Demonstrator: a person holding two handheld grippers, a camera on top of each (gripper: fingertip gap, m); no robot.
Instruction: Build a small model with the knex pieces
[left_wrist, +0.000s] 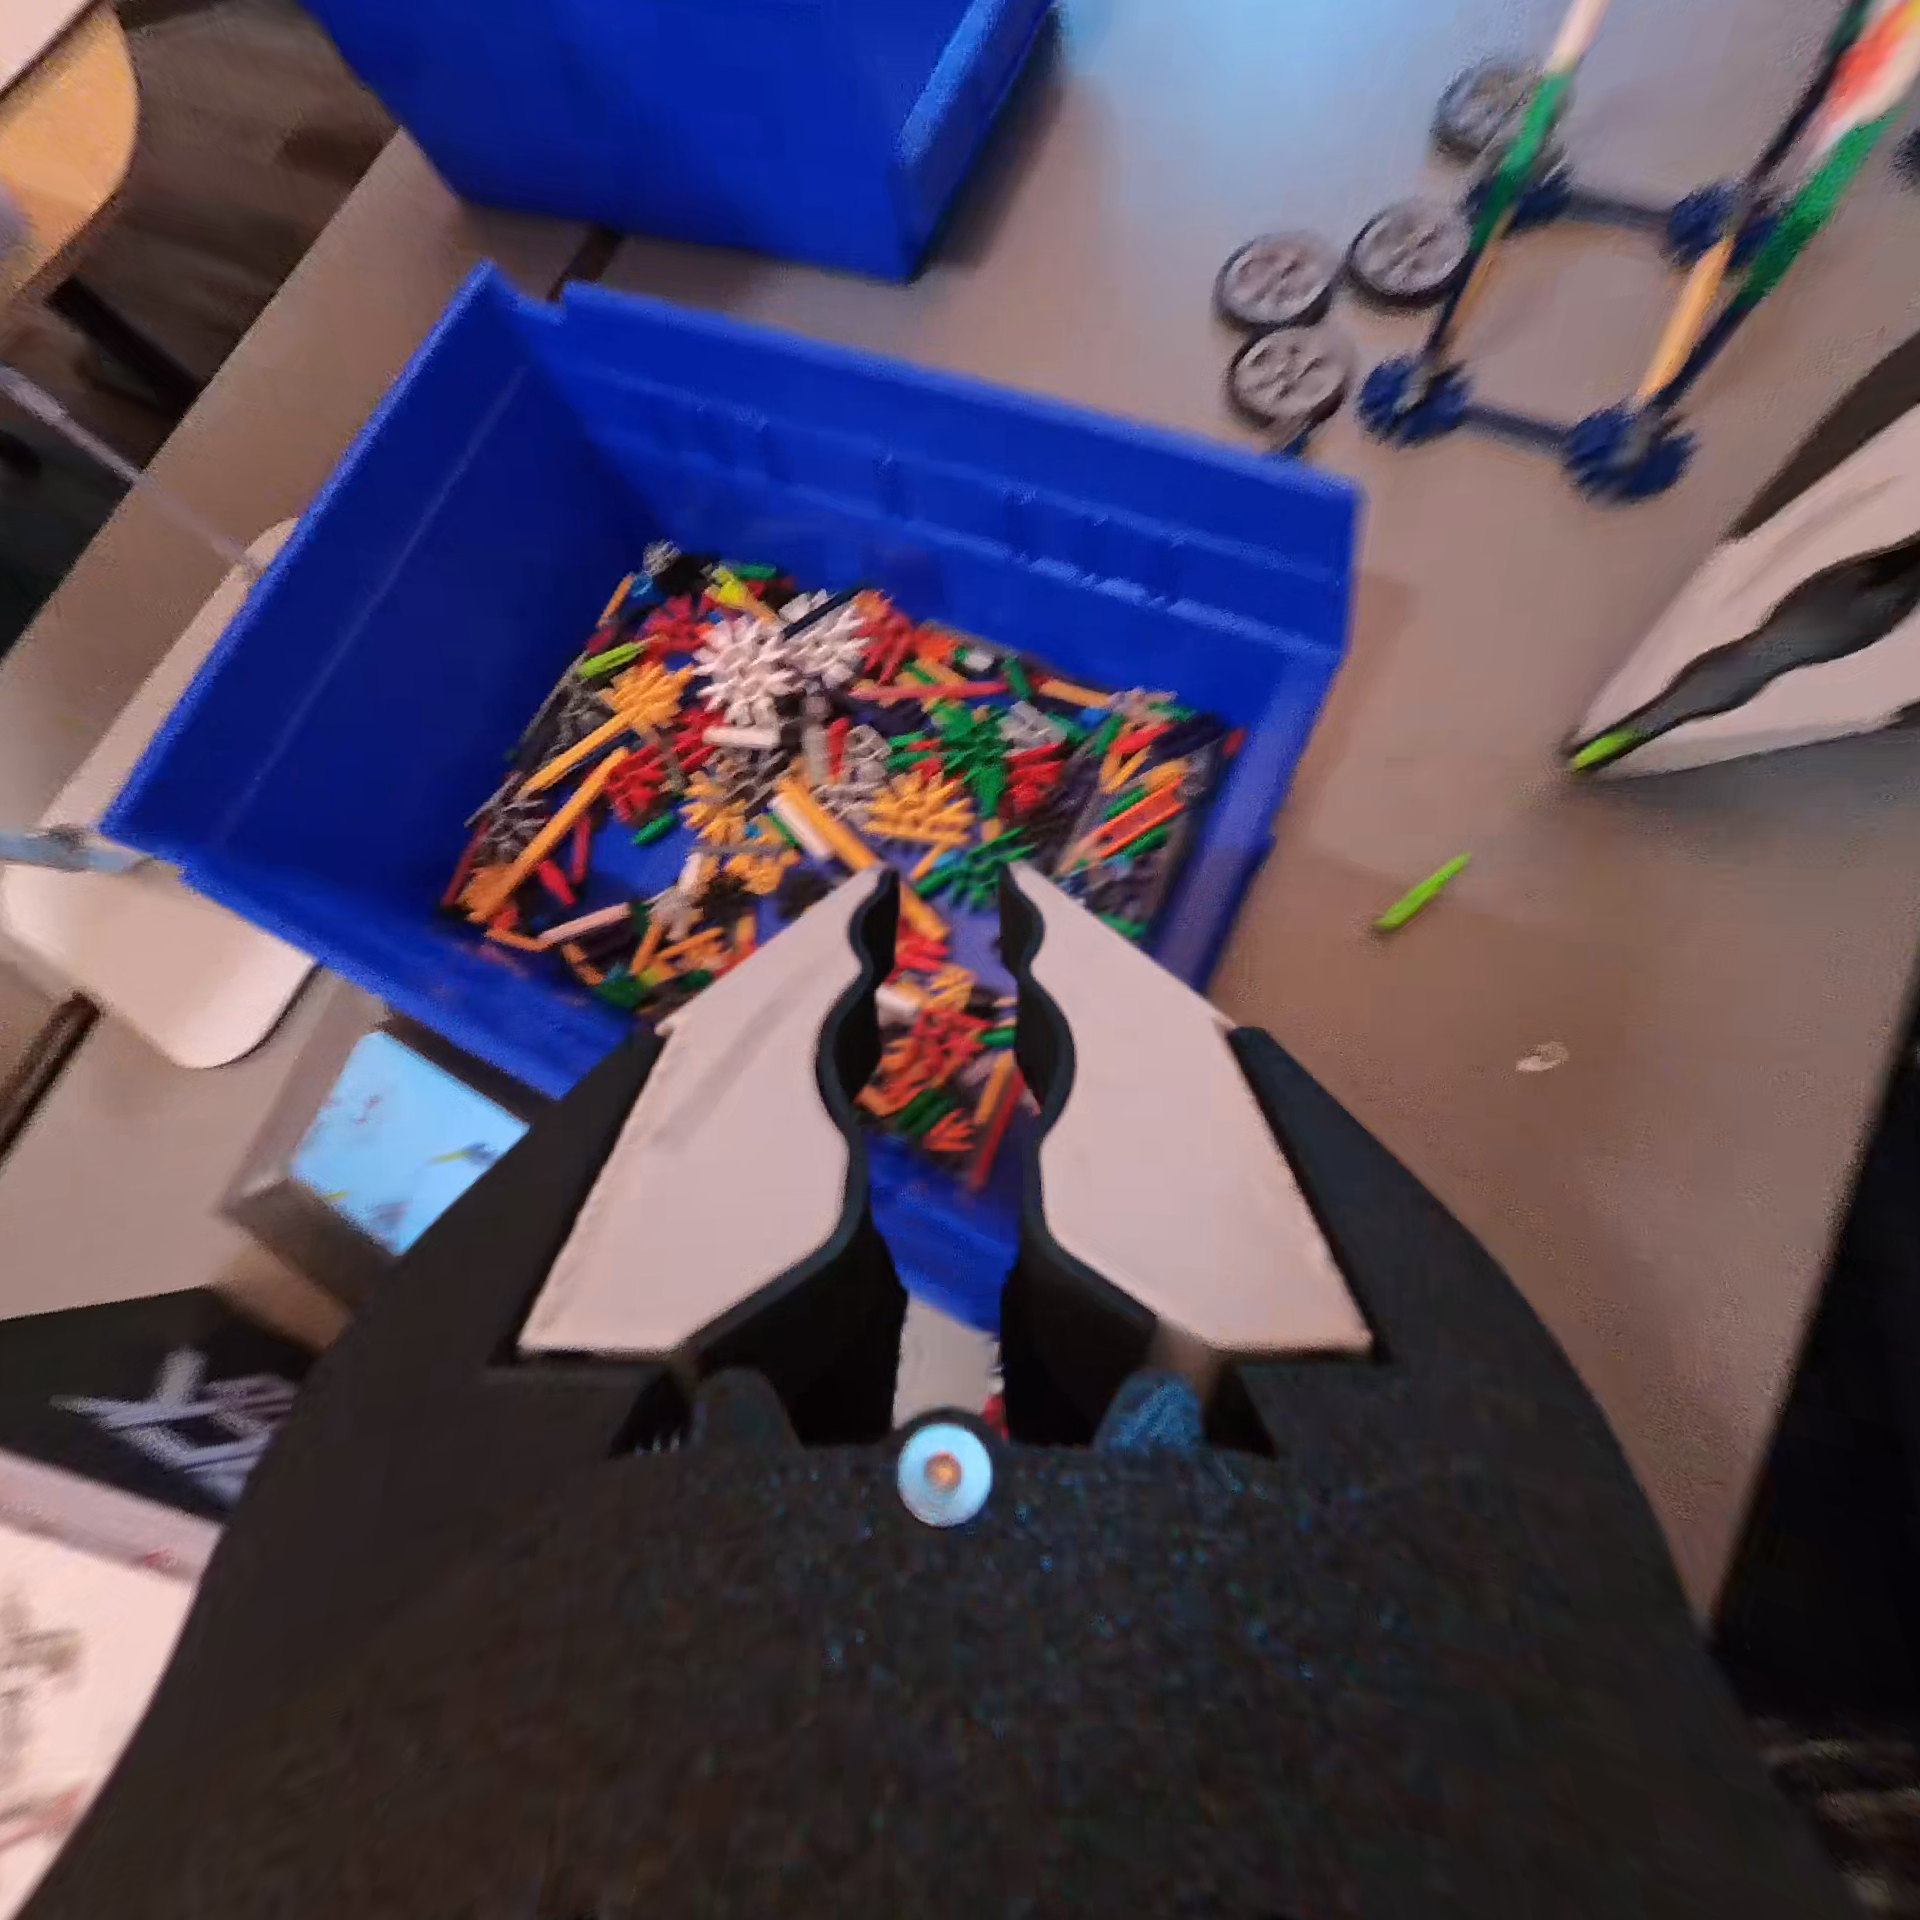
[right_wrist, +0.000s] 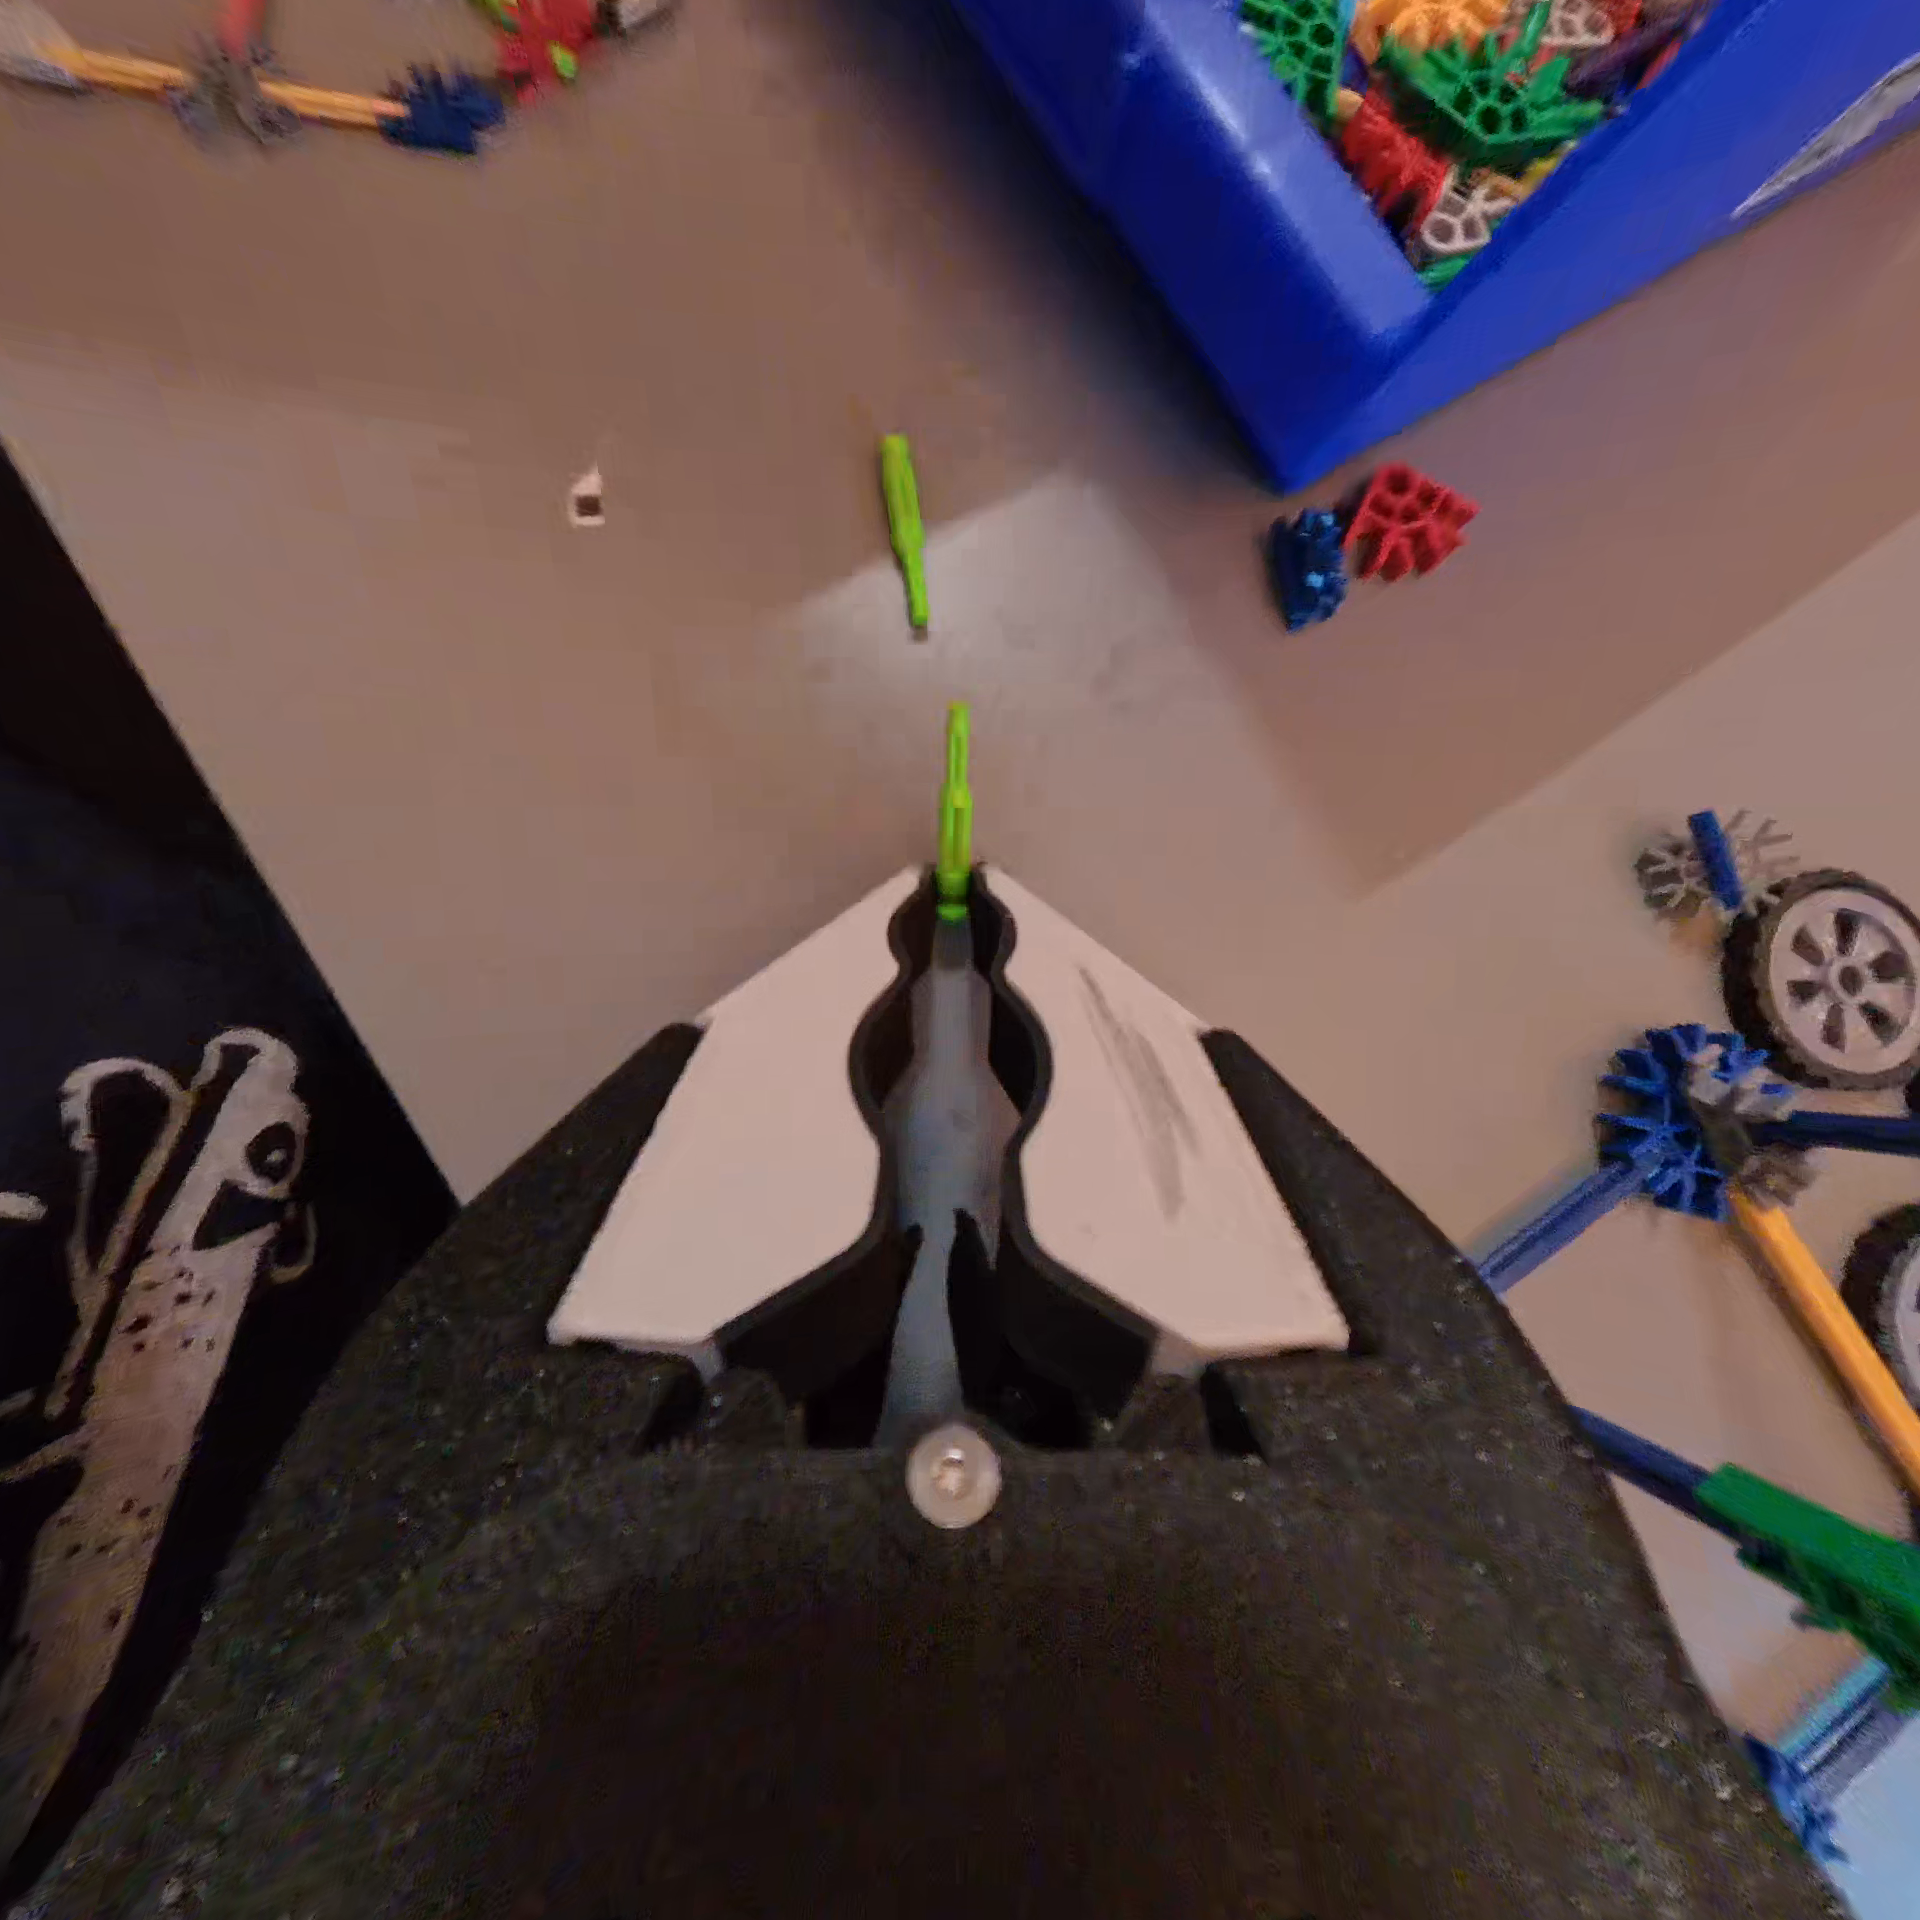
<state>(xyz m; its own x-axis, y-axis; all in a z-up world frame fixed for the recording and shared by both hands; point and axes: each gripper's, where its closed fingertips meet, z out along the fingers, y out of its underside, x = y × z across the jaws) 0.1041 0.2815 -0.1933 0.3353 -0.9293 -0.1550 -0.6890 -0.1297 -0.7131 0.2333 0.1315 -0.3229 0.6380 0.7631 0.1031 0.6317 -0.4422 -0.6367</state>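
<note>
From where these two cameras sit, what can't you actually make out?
- Far blue bin, left wrist view: the top edge cuts it off, so its contents are unseen.
- Wheeled rod model, right wrist view: it runs off the right edge.
- Pieces in the near blue bin, left wrist view: motion blur and the left gripper fingers hide many.
- Green rod in the right gripper: its rear end is buried between the fingers.

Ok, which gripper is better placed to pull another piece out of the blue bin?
Left, probably. The left gripper hangs open and empty right above the loose pieces in the blue bin. The right gripper is shut on a green rod, off to the side over the table.
</note>
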